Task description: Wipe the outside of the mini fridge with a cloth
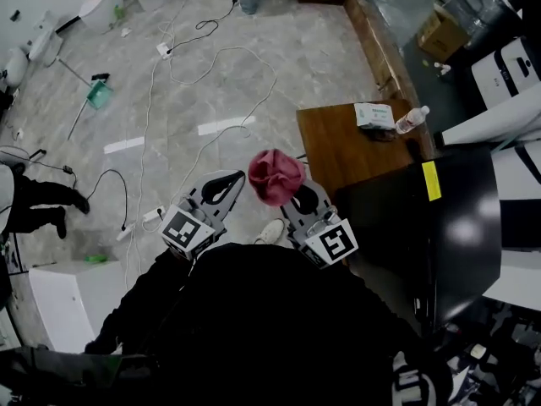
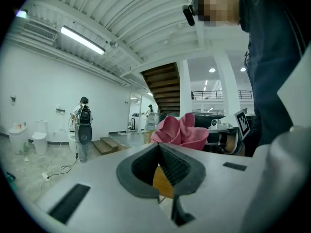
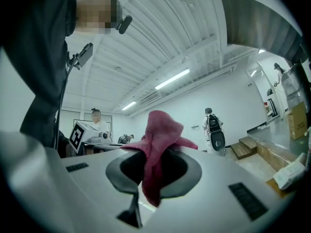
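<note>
A dark pink cloth (image 1: 275,176) hangs bunched from my right gripper (image 1: 296,194), which is shut on it and held close to my body. In the right gripper view the cloth (image 3: 156,135) is pinched between the jaws of that gripper (image 3: 148,152) and sticks up above them. My left gripper (image 1: 226,178) sits just left of it, shut with nothing between its jaws (image 2: 159,147); from there the cloth (image 2: 180,130) shows beyond the tips. The mini fridge (image 1: 397,218) is a glossy black box with a yellow sticker, to the right of both grippers and apart from them.
A wooden table (image 1: 338,155) stands behind the fridge with a small box (image 1: 374,114) and a water bottle (image 1: 412,120) on it. Cables (image 1: 211,66) trail over the grey floor. White appliances (image 1: 507,66) stand far right. A person's legs (image 1: 42,201) show at the left edge.
</note>
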